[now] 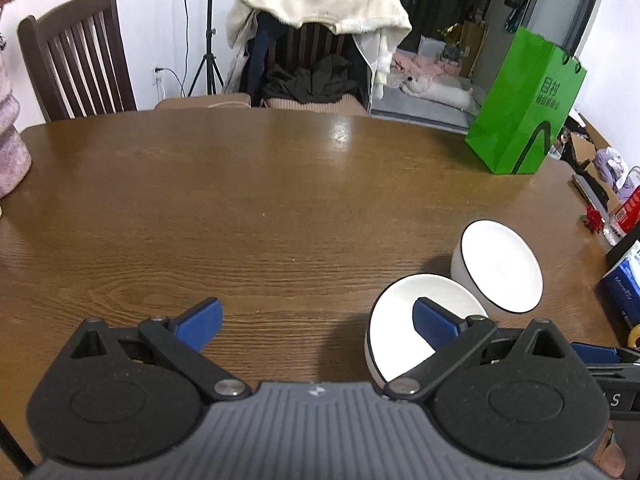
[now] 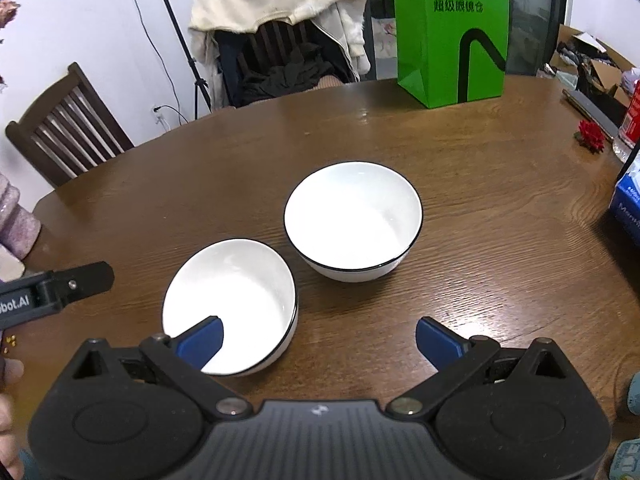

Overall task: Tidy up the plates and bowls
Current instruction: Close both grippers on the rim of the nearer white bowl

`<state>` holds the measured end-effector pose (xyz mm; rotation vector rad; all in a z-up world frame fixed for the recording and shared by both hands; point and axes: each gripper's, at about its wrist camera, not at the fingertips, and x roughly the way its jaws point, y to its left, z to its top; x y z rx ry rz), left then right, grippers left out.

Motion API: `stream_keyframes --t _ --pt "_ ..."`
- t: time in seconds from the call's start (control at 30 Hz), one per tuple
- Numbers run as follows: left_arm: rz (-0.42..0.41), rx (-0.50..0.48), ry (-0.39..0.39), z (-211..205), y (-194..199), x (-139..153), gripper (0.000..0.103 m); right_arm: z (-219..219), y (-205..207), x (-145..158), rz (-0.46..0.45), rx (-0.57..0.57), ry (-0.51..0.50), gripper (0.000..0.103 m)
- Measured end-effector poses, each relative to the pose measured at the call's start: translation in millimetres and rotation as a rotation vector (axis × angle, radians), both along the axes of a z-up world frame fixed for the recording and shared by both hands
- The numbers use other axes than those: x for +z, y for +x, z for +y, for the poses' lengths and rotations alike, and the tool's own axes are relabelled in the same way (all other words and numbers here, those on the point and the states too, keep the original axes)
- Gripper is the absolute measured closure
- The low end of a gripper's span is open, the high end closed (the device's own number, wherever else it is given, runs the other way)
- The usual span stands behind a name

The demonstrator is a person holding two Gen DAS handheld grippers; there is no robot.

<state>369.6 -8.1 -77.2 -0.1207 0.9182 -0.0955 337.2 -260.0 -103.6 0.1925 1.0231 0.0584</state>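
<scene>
Left claw point(image 1: 318, 322) spread wide, nothing gripped; right claw point(image 2: 319, 340) likewise; near bowl point(image 2: 232, 304) & far bowl point(image 2: 354, 220) upright on table point(image 2: 480, 240), just apart, w/ green bag point(image 2: 450, 32) behind.

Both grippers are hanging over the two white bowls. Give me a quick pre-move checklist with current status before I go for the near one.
1. Right gripper open and holding nothing: ok.
2. Left gripper open and holding nothing: ok.
3. Near bowl upright and looks empty: ok.
4. Far bowl upright, standing apart from the near bowl with a gap of table between them: ok.
5. Near bowl centred between the right gripper's fingers: not ok, it sits off toward the left finger.
6. Any plates to sort: cannot tell, none in either view.
</scene>
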Motion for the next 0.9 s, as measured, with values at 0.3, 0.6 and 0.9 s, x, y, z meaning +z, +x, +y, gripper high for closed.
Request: stream_keyframes --t 0.3,0.6,0.9 --pt "0.078 -0.012 0.001 -3 21 -34 0.0 9 21 -29 0.058 -0.006 -0.006 0.002" --pt "0.121 -0.035 -0.001 -8 35 -55 0.001 21 35 -50 0.093 0.0 -0.03 0.012" --pt "0.175 -0.065 -0.024 -19 47 -74 0.024 27 43 -65 0.112 0.004 -0.036 0.035"
